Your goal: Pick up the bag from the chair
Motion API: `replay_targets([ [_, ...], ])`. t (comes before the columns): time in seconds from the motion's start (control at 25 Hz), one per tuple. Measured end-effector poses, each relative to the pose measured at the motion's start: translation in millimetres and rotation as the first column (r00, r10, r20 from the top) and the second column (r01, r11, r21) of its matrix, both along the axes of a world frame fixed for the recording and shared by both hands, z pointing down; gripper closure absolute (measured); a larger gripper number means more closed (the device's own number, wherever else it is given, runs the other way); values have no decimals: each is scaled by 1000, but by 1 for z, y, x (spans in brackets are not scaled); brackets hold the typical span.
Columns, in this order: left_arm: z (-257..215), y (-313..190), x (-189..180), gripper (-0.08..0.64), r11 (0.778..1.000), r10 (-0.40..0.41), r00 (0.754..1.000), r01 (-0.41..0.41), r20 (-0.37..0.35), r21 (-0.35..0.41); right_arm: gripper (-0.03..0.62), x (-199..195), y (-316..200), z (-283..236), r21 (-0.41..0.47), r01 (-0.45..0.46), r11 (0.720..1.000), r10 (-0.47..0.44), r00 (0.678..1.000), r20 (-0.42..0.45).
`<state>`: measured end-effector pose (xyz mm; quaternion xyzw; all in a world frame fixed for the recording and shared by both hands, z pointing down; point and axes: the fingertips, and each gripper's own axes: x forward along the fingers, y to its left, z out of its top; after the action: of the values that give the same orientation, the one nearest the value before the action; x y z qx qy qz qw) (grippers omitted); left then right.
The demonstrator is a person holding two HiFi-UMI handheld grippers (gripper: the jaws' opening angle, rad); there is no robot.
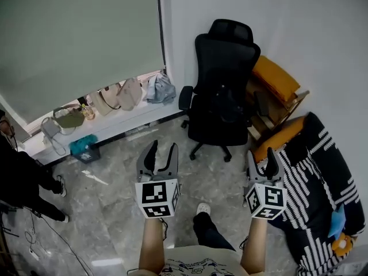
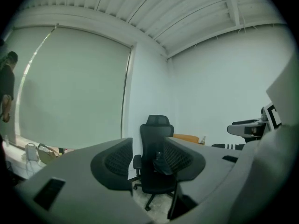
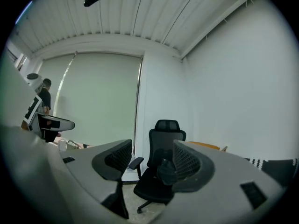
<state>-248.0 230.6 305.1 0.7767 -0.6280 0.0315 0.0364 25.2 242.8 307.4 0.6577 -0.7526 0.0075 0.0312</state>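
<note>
Both grippers are held out in front of the person with nothing in them. At lower centre of the head view, the left gripper [image 1: 163, 152] has its jaws wide apart, and the right gripper [image 1: 261, 158], at lower right, is spread about as far. Each gripper's own view shows only air and the far room between the pads. Framed in that gap, in both gripper views, is the bag [image 3: 167, 170], a small dark lump on the seat of the black office chair [image 1: 223, 91], close to the backrest. It looks soft and slumped, probably light, so 1 gripper should manage it. A pinch on the bunched top, or on a strap if there is one, seems the surest hold, though black on black hides any handle. The chair stands in the upper middle of the head view against the white wall, well apart from both grippers across grey floor [image 1: 115, 154], so a walk forward comes first. Its castors may let it roll if nudged. Just right of it lies an orange cushion [image 1: 276, 76].
</note>
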Motion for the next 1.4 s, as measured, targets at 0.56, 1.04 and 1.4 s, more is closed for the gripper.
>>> replay_targets([
  [0.56, -19, -241, 80, 357, 1000, -7, 1000, 7, 2, 3, 318, 77, -246, -15, -5, 25, 1000, -25, 1000, 2],
  [1.04, 29, -397, 111, 357, 998, 39, 999, -39, -11, -53, 318, 101, -382, 31, -53, 0, 999, 1, 1000, 4],
  [1.4, 46, -562, 141, 357, 987, 130, 991, -130, -9, -91, 313, 123, -530, 56, -96, -63, 993, 67, 997, 38],
])
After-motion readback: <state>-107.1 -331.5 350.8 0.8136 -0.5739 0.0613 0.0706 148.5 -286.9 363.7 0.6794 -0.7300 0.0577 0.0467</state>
